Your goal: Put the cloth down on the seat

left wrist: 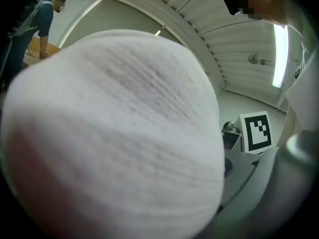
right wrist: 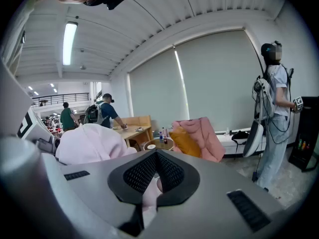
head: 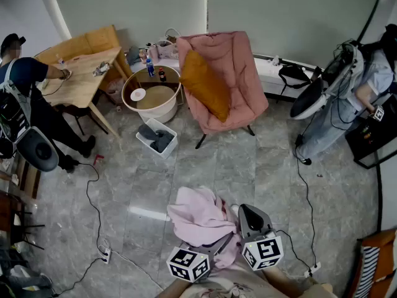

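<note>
Recorder: Cloth position?

Observer: Pale pink crumpled fabric cloth (head: 197,219) is bunched at bottom centre of the head view, carried off the grey tiled floor (head: 248,166).

Recorder: Grip state, both sides?

Observer: Right hand-held gripper (right wrist: 155,176) has its jaws pressed together, with a fold of the pink fabric pinched between the black pads. Left hand-held gripper (head: 211,246): the cloth lies right over its camera and jaws, so I cannot tell whether it pinches or only props the bundle.

Recorder: Bearing to target?

Observer: The seat (head: 245,104) belongs to the pink padded armchair (head: 226,54) at upper centre of the head view. It lies straight up-frame from the bundle and slightly right, well apart from it, with bare tiles between. The right gripper view puts the chair just right of centre, beyond the jaws.

Recorder: Obstruction?

Observer: A mustard-orange cushion (head: 206,85) leans across the left part of the seat, its long axis running upper left to lower right. The free area is to its right.

Recorder: Nearer side?

Observer: My judgement is the right one, marginally, since it sits higher in the frame. The carry should go forward, ending right of the cushion.
</note>
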Available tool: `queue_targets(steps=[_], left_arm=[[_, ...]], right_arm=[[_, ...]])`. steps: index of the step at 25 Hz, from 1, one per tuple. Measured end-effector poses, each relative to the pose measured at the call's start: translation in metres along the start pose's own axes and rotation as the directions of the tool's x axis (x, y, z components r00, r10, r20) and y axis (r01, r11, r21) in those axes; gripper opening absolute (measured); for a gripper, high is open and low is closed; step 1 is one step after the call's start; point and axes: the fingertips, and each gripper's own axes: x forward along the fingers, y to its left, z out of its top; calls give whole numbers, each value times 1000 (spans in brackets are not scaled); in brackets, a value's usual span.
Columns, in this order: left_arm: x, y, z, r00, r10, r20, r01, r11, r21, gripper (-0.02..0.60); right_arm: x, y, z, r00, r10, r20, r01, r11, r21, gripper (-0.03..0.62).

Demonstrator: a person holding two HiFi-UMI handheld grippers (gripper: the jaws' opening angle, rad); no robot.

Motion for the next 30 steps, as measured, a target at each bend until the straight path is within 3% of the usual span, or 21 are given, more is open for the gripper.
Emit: queue_targets(steps=[8,14,22,30], left_arm=[[14,20,16,999,27,-20,-26,1000,13,393],[63,12,37,998,-16,-57,17,1000,21,393],[154,-13,82,997,-28,-66,31,998,52,393],[241,-35,94,993,-40,-107,46,997,54,394]], right_arm=[[26,-8,0,999,36,-7,-35,996,85,18],[51,-42,12,996,89,-6,-88,988,130,18],[70,-141,45,997,68,22,-71,977,202,18],[83,-247,43,1000,4,8,-6,966,258,18]])
